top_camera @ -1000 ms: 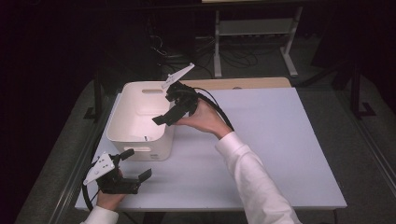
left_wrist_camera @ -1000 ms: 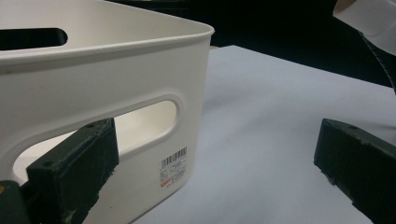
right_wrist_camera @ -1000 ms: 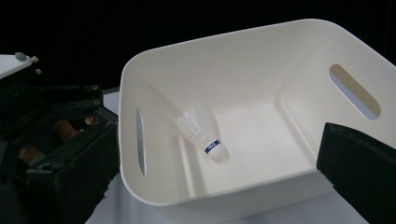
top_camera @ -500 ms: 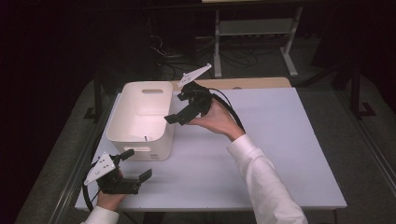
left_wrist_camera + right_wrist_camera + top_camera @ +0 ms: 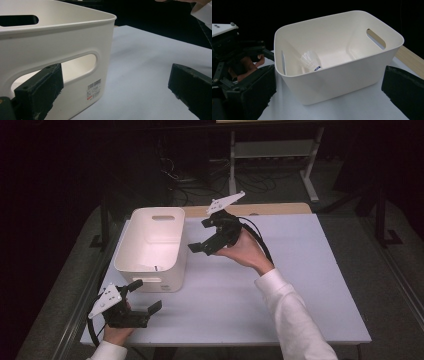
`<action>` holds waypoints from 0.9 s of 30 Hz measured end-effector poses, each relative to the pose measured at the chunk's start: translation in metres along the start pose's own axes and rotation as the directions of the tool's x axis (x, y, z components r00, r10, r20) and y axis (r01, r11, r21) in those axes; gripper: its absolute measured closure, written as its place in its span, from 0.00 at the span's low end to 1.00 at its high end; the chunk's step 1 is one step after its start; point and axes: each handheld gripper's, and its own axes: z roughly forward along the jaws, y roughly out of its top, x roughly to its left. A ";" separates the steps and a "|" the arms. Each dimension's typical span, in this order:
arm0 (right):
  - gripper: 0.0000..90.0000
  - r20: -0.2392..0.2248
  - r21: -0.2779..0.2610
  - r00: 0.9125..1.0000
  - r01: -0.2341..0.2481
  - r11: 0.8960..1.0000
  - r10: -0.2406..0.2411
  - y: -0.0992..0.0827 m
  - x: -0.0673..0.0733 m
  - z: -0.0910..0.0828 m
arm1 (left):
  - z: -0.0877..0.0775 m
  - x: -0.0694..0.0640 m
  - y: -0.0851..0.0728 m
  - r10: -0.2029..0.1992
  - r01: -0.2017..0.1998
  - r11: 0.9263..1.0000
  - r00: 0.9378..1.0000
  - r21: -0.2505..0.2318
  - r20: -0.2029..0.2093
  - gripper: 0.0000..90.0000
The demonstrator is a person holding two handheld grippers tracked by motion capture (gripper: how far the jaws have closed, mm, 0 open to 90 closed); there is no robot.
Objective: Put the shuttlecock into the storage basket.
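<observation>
Right gripper (image 5: 200, 242), jaws spread empty, hovers beside bin (image 5: 342, 82) holding probably a shuttlecock (image 5: 310, 60).

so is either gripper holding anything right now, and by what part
Nothing is held. The right gripper is open beside the white plastic bin, the left gripper open near its front wall. The white feathered shuttlecock lies inside the bin, untouched.

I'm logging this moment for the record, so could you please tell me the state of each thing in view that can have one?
White bin: upright on the table, open-topped.
Shuttlecock: lying inside the bin, on its floor.
Left gripper: open, empty, low near the bin's label-side wall.
Right gripper: open, empty, held above the table beside the bin.
Table: white top, bearing the bin.
</observation>
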 end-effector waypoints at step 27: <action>0.00 0.074 -0.047 0.993 -0.084 0.995 0.088 -0.046 -0.024 -0.048 | 0.000 0.001 0.000 -0.012 0.012 1.000 1.000 -0.003 -0.004 0.00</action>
